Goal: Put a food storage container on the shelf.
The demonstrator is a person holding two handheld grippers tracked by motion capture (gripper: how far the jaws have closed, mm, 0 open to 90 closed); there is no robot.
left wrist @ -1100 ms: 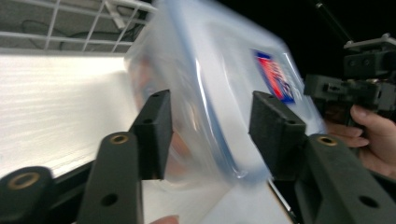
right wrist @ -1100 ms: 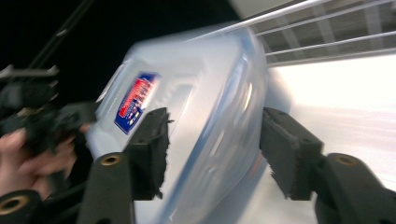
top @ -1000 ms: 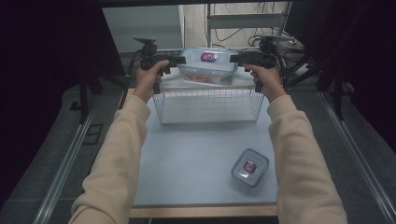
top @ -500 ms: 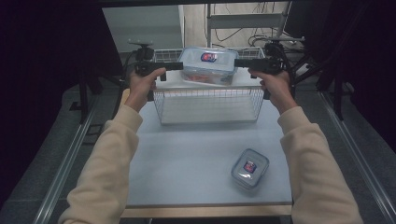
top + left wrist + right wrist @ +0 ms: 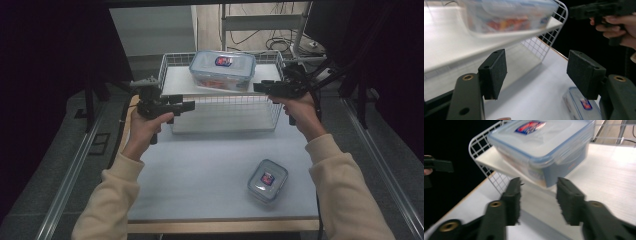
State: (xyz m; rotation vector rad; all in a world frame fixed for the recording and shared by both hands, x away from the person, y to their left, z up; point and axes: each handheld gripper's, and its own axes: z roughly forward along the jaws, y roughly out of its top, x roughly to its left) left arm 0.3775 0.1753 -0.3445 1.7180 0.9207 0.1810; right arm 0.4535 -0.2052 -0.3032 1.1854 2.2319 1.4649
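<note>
Released, clear blue-rimmed lidded container sits on shelf.

Wire basket with large container blocks rear; front tabletop open, small container front-right.

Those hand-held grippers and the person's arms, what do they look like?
Each hand holds a black pistol-shaped tool: the left gripper carries a grey three-cornered plate on top, and a dark cable trails from the right gripper. Both end in two flat black rectangular pads. The sleeves are cream, long and loose.
</note>
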